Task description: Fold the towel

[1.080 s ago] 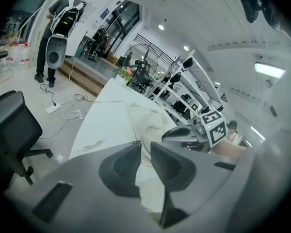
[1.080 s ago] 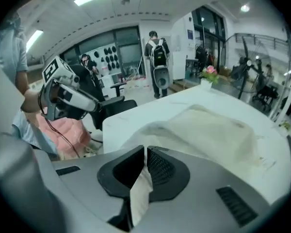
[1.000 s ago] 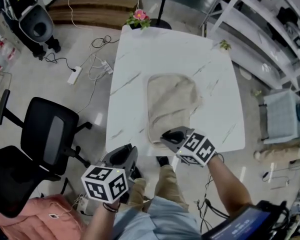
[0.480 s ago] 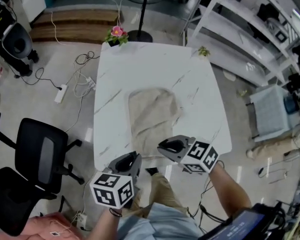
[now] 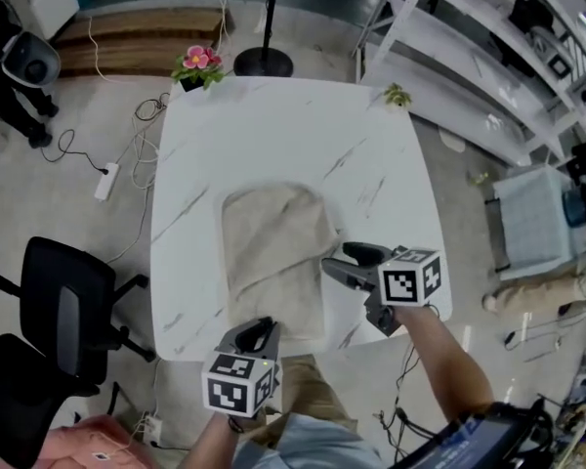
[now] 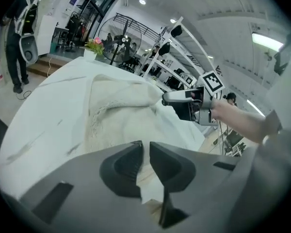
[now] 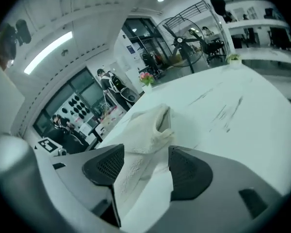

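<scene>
On the white table (image 5: 273,125) in front of us the beige towel (image 5: 273,252) lies partly folded, its long side running from the near edge toward the middle, with the far end rounded and a little bunched. Our left gripper (image 5: 257,332) hangs at the near edge of the table, right at the towel's near end. Seen from the left gripper view, the left gripper (image 6: 145,147) has its jaws only a narrow crack apart, with nothing pinched between them; the towel (image 6: 121,106) spreads out just beyond the tips. Our right gripper (image 5: 337,259) sits at the towel's right side, pointing left across it. From the right gripper view, the right gripper (image 7: 145,154) has just been opening its jaws, and they now stand wide. A raised fold of the towel (image 7: 145,125) sits in the gap, but the pads do not press on it. A pot of pink flowers (image 5: 196,64) stands at the far left corner of the table
</scene>
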Demonstrator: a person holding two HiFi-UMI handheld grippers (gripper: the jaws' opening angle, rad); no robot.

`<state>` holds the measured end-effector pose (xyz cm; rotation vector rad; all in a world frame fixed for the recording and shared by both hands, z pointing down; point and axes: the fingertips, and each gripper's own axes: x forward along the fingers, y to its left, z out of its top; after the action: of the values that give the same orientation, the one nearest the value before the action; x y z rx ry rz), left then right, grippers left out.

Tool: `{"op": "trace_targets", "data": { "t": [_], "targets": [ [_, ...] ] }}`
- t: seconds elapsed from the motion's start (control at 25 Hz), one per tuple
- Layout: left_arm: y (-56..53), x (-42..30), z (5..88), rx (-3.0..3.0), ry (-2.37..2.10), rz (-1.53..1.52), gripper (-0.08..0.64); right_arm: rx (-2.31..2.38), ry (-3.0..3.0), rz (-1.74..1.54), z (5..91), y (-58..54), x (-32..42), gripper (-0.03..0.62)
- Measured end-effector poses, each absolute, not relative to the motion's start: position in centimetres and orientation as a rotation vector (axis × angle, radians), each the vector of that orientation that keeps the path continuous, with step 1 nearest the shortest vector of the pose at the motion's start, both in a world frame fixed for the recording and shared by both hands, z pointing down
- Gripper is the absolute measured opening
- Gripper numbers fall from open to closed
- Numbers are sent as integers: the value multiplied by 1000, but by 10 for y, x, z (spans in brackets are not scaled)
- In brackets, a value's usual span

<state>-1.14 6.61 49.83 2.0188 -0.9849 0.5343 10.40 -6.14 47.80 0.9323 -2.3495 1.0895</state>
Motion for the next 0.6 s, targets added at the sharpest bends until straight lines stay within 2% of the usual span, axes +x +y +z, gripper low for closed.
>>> {"op": "trace_targets", "data": {
  "t": [0.08, 0.12, 0.16, 0.2, 0.44, 0.6],
  "targets": [
    [65, -11, 505, 1997, -992, 544, 52, 965, -2357, 1179, 485, -77, 101, 296],
    [64, -10, 507, 1988, -995, 543, 51, 993, -2365, 1183, 484, -85, 101, 265],
    [64, -10, 508, 1980, -997, 542, 48, 1017, -2381, 1157, 479, -93, 101, 142],
    [63, -10, 509, 1974, -999, 540, 46, 1025, -2406, 1116, 470, -99, 99, 62],
    [66, -11, 514, 1966, -1023, 525, 46, 823, -2563, 873, 393, -132, 41, 48],
    [71, -9, 514, 1961, -1029, 508, 46, 668, -2564, 772, 375, -155, -15, 48]
  ]
}}
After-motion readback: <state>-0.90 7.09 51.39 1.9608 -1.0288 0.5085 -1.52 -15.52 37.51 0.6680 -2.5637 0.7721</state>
